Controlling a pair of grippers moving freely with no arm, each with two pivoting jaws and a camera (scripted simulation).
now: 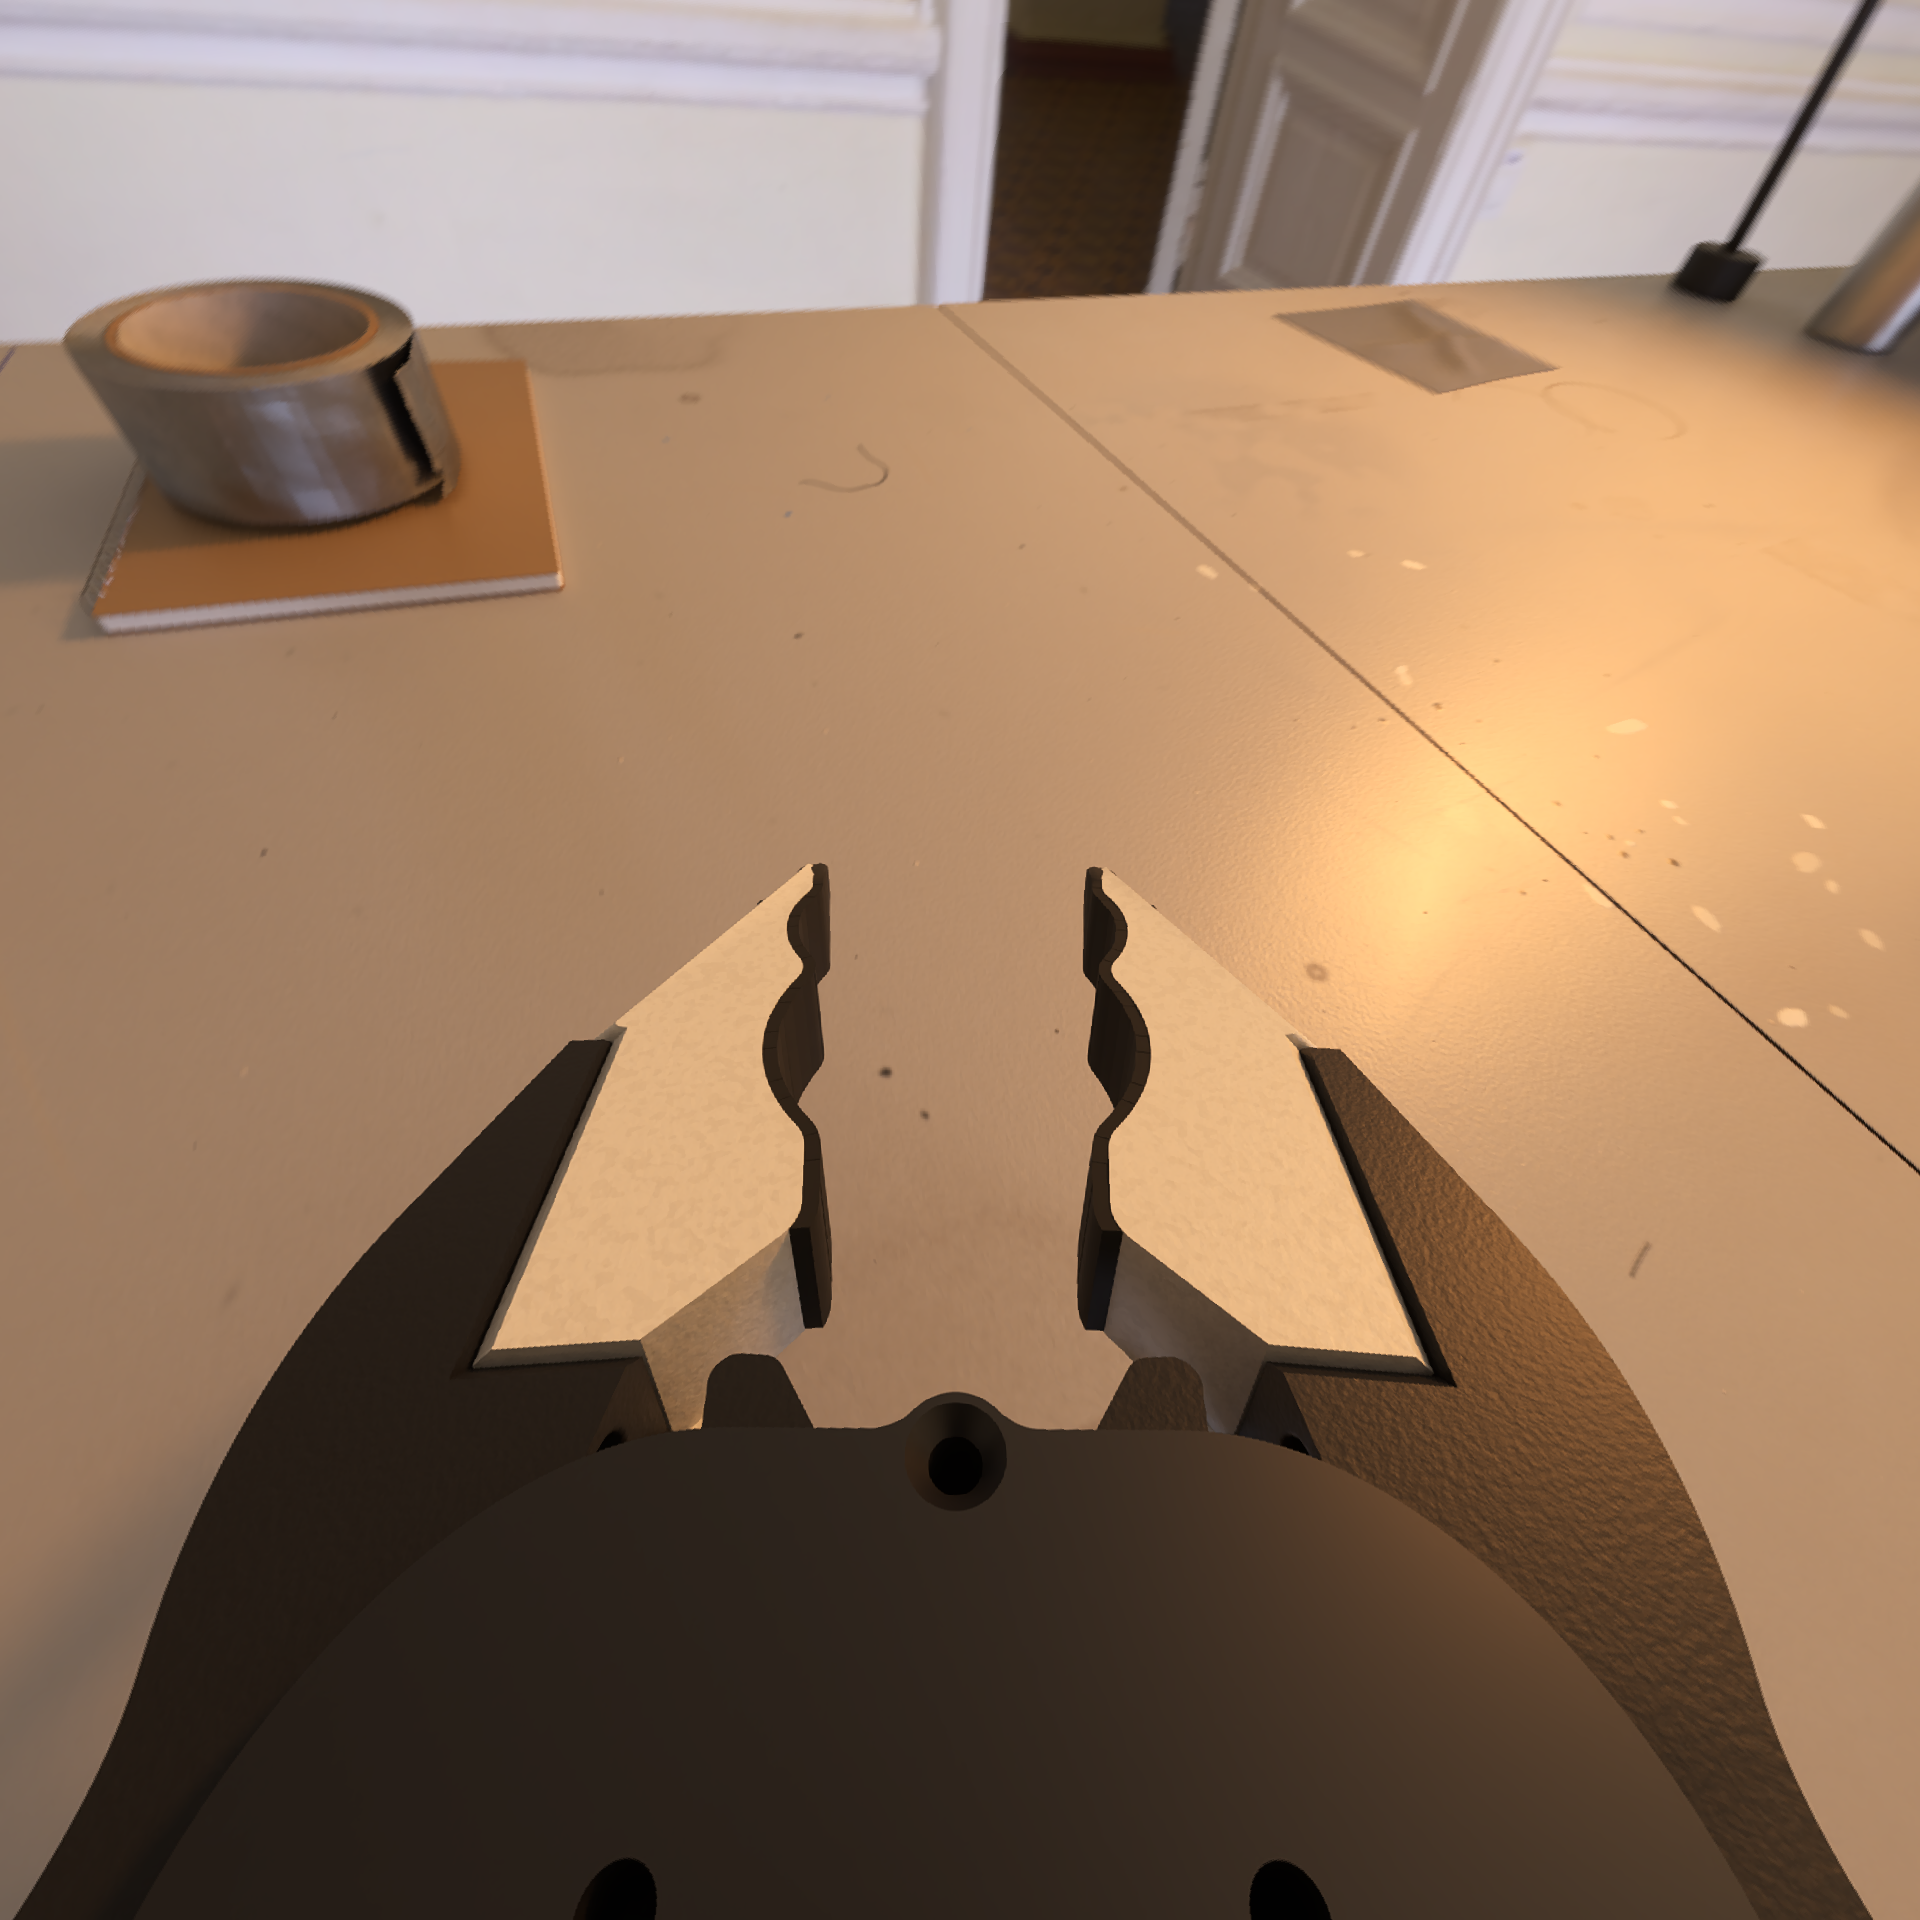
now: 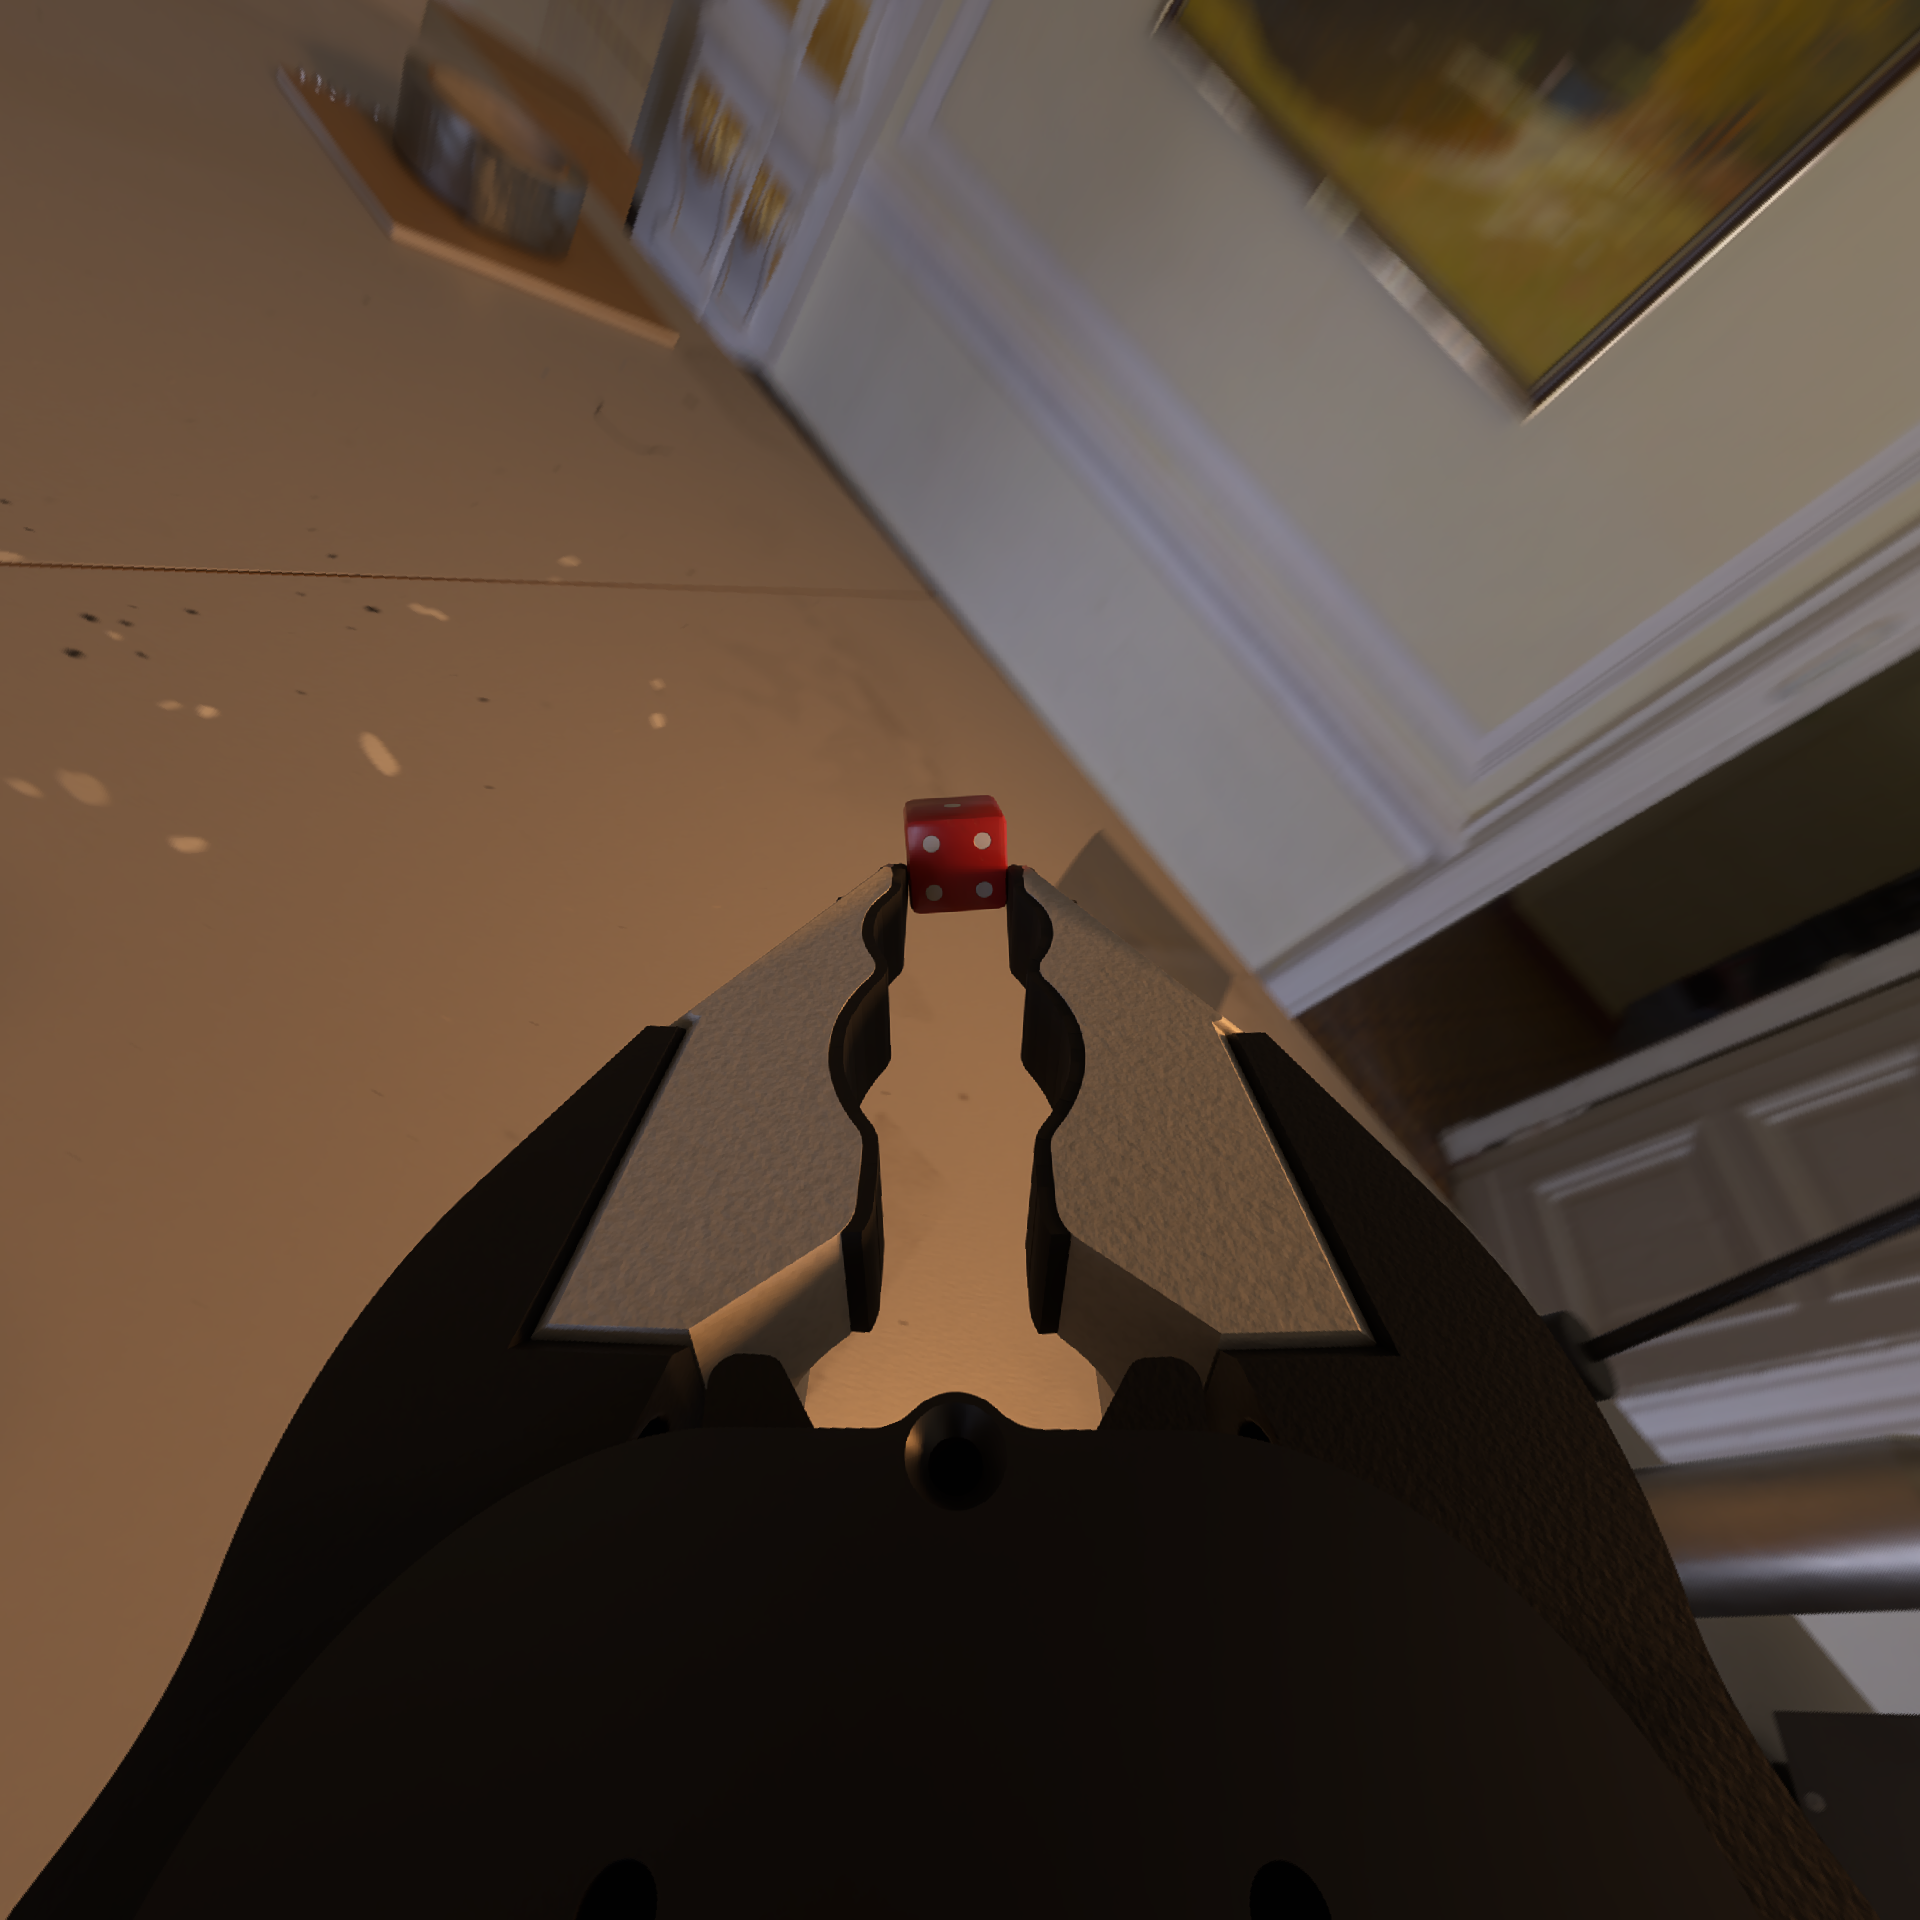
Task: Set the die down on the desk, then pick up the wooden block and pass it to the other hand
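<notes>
My right gripper (image 2: 956, 883) is shut on a small red die (image 2: 955, 847) with white pips, pinched between the very tips of its fingers. It holds the die above the beige desk (image 2: 416, 935), near the desk's edge, and its view is rolled sideways. My left gripper (image 1: 956, 878) is open and empty, and hovers low over the bare desk (image 1: 935, 675). No wooden block shows in either view.
A roll of grey tape (image 1: 260, 400) stands on an orange notebook (image 1: 343, 540) at the far left; both also show in the right wrist view (image 2: 499, 177). A black lamp base (image 1: 1716, 268) and a metal cylinder (image 1: 1870, 301) stand at the far right. A seam (image 1: 1351, 686) crosses the desk.
</notes>
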